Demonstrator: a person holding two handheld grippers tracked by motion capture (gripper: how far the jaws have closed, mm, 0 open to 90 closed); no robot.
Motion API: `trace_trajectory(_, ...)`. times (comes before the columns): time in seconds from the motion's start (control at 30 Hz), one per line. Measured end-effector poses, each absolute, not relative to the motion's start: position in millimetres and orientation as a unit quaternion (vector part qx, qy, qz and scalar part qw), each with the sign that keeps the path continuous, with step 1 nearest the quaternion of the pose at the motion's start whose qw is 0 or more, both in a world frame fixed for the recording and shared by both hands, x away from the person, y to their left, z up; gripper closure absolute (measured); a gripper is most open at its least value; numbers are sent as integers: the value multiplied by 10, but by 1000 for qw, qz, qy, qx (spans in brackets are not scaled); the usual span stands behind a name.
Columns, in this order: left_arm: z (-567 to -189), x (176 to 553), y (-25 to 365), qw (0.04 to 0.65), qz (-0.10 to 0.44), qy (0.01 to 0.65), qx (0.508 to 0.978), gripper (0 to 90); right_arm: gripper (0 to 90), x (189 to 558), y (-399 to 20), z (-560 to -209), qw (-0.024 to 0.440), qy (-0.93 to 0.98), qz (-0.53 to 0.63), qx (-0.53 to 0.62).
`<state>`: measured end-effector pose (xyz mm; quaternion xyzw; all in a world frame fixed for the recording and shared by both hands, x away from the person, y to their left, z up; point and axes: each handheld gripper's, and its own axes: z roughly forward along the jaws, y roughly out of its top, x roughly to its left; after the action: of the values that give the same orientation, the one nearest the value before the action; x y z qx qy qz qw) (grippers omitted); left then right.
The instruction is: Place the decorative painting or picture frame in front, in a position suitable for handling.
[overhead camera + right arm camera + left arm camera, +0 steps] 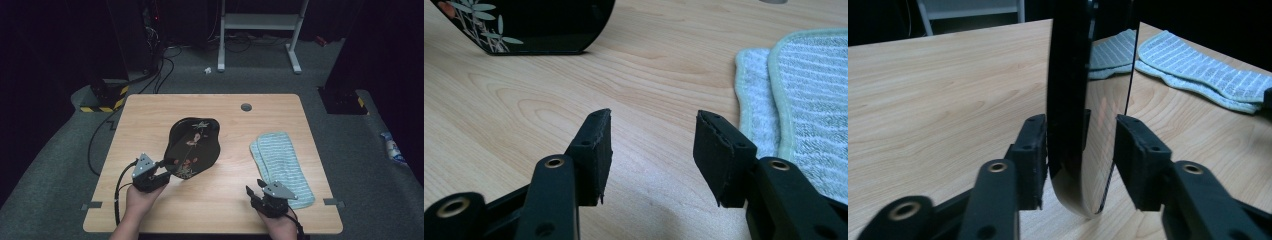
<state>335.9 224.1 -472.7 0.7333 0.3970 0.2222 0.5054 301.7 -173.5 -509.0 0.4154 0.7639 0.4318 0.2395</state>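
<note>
In the high view, a black lacquered tray (194,146) with a painted flower and leaf pattern is seen on the wooden table (150,115), left of centre, its far end raised and its near edge low by the left gripper (167,167). That gripper is held in the person's left hand (140,199), and the tray's near rim is taken in between its jaws. A folded pale blue-green striped cloth (280,162) is laid flat to the right, well apart from the tray. The right gripper (256,191) is held low over the table just beside the cloth's near left edge, with bare wood under it.

In the left gripper view, the tray (1070,90) is seen edge-on, standing upright between the two jaws. One pad is pressed against the tray's dark back; a narrow gap is left between the glossy face and the other pad, so a full clamp cannot be told. The cloth (1198,70) is seen beyond, and mirrored in the lacquer.

In the right gripper view, the jaws are held moderately apart with nothing between them, over bare table (549,100). The tray's painted corner (529,25) is seen far off at upper left, the cloth (804,110) close at the right.

No brand, label or writing can be read anywhere.
</note>
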Motion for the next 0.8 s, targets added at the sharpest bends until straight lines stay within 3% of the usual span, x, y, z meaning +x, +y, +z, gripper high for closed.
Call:
trace_trajectory(0.5, -4763, 3207, 2216, 517, 212, 396, 729, 684, 488, 3044, -1727, -5145, 233, 773, 420, 415)
trace_trajectory(0.8, -4769, 3055, 2082, 499, 242, 401, 729, 723, 483, 3048, -1742, -5155, 229, 775, 418, 414)
